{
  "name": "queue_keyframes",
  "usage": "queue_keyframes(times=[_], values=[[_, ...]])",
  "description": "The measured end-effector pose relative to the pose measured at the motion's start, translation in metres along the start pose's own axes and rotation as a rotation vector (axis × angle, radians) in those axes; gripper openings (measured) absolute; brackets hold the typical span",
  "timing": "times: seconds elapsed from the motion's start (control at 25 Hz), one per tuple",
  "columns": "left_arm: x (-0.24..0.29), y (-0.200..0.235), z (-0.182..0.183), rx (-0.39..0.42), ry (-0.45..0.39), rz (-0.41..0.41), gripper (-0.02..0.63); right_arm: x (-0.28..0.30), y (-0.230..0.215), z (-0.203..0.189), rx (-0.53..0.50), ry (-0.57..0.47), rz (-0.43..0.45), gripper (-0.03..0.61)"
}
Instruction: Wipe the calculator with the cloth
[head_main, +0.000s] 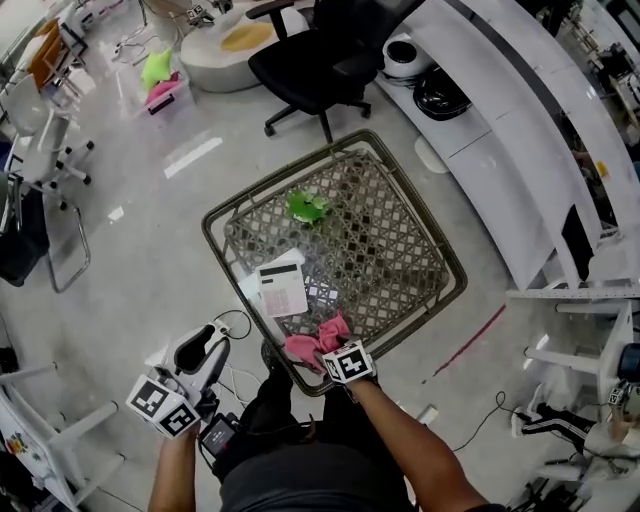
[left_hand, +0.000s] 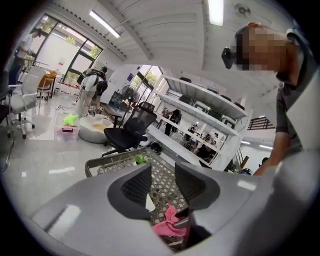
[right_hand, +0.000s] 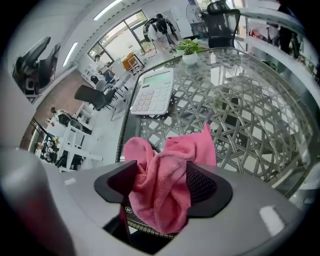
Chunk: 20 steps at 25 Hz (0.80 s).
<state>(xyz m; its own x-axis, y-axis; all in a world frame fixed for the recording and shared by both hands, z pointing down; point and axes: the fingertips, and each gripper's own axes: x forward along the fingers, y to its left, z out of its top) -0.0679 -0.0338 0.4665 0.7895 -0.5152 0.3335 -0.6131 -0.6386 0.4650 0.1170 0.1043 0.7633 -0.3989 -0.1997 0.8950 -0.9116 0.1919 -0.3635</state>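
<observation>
Calculator (head_main: 282, 288): flat white rectangular slab at the table's near-left part; long axis runs away from the person, display end farthest.
Cloth (right_hand: 165, 185): pink, fuzzy, bunched at the near rim, just beside the calculator.
Right gripper (right_hand: 161, 189): jaws spread wide, cloth heaped between them.
Left gripper (left_hand: 163, 184): jaws apart, nothing between.
Table (head_main: 207, 228): square woven lattice.

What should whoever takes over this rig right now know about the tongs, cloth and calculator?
Left tongs: open, empty, held beside the table's near corner.
Right tongs: open, pointing down, pink cloth bunched between them at the table's near edge.
Calculator: face up on the table, apart from the cloth.
Done: no wiping visible.
To do: grip cloth, wipe calculator.
</observation>
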Motion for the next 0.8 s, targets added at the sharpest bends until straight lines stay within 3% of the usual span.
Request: queue_keyframes(times=[0.16, 0.36, 0.48, 0.6, 0.8], values=[[-0.002, 0.004, -0.008, -0.016, 0.002, 0.012, 0.195, 0.005, -0.007, -0.003, -0.06, 0.031, -0.063, 0.279], [-0.007, 0.014, -0.014, -0.031, -0.009, 0.031, 0.195, 0.003, -0.016, 0.002, -0.06, 0.043, -0.079, 0.136], [-0.013, 0.019, -0.017, -0.042, -0.017, 0.046, 0.195, 0.002, -0.015, 0.006, -0.038, 0.049, -0.052, 0.094], [-0.02, 0.026, -0.018, -0.053, -0.027, 0.061, 0.195, -0.001, -0.01, 0.021, -0.007, -0.01, -0.02, 0.084], [-0.032, 0.037, -0.022, -0.078, -0.042, 0.09, 0.195, -0.021, -0.005, 0.079, 0.031, -0.169, -0.014, 0.084]])
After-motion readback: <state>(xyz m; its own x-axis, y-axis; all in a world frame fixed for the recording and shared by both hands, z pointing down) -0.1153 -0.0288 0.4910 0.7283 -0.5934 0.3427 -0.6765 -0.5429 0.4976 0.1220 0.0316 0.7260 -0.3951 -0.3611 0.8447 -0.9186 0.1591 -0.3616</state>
